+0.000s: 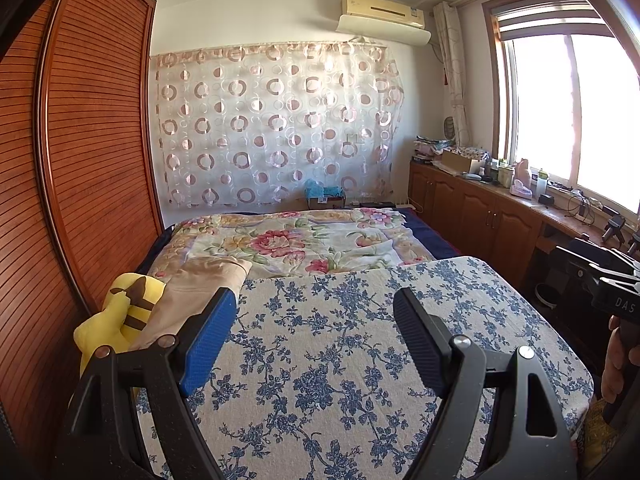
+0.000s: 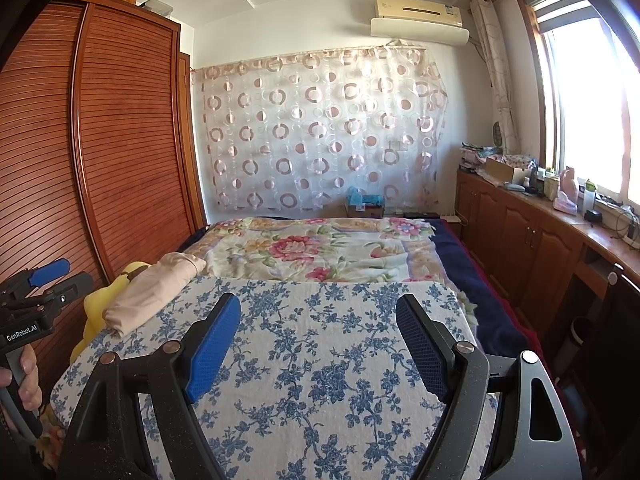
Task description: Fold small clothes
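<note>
A beige folded garment (image 2: 154, 294) lies at the far left corner of the blue-flowered board (image 2: 320, 360), partly resting on a yellow plush toy (image 2: 98, 304). In the left wrist view the same beige garment (image 1: 200, 284) sits just beyond the left finger. My left gripper (image 1: 316, 300) hovers open over the board (image 1: 340, 340) with nothing between its fingers. My right gripper (image 2: 320, 306) is open too, over the board's middle, and it holds nothing. The left gripper (image 2: 44, 280) also shows at the left edge of the right wrist view, held by a hand (image 2: 28, 376).
A bed with a floral quilt (image 2: 312, 252) lies beyond the board. A slatted wooden wardrobe (image 2: 100, 140) stands close on the left. Low wooden cabinets (image 2: 520, 240) with cluttered tops run along the right under the window. The right gripper's body (image 1: 612, 292) shows at the right edge.
</note>
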### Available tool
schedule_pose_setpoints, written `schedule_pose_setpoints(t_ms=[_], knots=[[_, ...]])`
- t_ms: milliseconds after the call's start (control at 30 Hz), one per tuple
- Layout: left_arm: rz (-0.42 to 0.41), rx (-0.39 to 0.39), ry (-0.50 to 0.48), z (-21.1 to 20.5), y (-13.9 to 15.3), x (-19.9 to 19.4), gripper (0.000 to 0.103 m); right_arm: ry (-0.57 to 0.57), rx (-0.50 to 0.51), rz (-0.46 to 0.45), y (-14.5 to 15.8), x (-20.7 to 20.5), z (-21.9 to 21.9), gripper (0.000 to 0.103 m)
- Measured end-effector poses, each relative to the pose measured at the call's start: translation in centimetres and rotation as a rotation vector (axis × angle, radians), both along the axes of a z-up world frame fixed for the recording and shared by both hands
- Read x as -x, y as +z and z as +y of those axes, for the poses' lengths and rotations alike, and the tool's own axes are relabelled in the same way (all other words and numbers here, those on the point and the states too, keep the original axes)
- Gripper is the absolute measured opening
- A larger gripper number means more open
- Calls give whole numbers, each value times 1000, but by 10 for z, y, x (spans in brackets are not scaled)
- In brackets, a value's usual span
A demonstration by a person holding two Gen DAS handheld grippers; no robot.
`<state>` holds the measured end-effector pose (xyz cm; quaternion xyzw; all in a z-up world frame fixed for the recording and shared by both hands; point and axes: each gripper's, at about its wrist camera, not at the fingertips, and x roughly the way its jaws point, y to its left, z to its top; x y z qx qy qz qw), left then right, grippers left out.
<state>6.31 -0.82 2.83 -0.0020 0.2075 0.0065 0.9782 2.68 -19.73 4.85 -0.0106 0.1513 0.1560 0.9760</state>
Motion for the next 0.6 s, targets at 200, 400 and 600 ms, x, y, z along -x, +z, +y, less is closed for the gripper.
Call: schedule_pose_setpoints(t_ms=[200, 400, 600], knots=[[-1, 1, 0, 0, 0, 0, 82, -1, 2, 0, 0, 0, -1, 82], [-1, 1, -1, -1, 0, 0, 82, -3, 2, 0, 0, -1, -3, 82], [-1, -1, 1, -1, 0, 0, 82, -12, 5, 2, 0, -4, -2, 82]])
